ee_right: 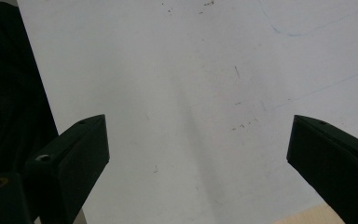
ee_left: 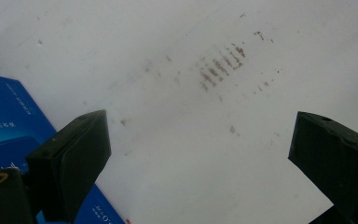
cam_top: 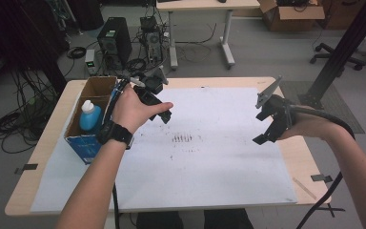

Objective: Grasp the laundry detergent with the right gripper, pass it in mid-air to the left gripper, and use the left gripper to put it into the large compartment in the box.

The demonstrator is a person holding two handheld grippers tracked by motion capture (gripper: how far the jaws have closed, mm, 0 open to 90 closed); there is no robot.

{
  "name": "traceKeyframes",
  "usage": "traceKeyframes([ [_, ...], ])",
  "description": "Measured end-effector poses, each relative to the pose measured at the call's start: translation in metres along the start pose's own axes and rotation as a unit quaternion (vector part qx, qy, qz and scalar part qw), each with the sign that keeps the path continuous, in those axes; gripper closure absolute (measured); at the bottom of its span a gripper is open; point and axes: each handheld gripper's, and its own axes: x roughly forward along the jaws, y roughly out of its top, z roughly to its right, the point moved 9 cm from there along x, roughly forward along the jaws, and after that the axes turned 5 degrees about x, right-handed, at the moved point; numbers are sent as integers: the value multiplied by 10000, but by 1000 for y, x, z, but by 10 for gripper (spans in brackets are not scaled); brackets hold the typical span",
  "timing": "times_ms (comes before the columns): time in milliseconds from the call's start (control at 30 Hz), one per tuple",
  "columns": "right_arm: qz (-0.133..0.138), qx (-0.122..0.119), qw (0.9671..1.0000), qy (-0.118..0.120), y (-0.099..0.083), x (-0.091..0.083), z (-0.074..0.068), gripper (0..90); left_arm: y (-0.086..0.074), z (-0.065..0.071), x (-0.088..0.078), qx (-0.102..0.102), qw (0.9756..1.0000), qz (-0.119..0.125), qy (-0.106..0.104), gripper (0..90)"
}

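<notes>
An open blue cardboard box [cam_top: 86, 143] stands on the left part of the white sheet [cam_top: 209, 176]; its blue side [ee_left: 7, 116] lies at the left of the left gripper view. Upright inside it is a blue bottle [cam_top: 89, 118] with a white cap. My left gripper [cam_top: 158, 108] [ee_left: 200, 158] hovers open just right of the box, with nothing between its jaws. My right gripper [cam_top: 262, 127] [ee_right: 198, 158] is held open above the sheet's right side, also holding nothing. Both look down on bare sheet.
Brown smudge marks [cam_top: 182, 139] [ee_left: 221, 65] stain the sheet's middle. The wooden table edge [cam_top: 310, 162] shows past the sheet on the right. A black post [cam_top: 338, 52] rises beyond the far right corner. Computer towers [cam_top: 115, 40] and cables sit on the floor behind.
</notes>
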Motion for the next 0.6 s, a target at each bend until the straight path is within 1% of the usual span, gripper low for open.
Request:
traceKeyframes([
  [433, 23, 89, 10000, -5, -3, 0, -1, 55, 2, 4, 2, 49, 10000, 10, -41, 58],
  [600, 46, 75, 10000, 4, -3, -1, -2, 55, 2, 5, 2, 56, 10000, 4, -54, 58],
])
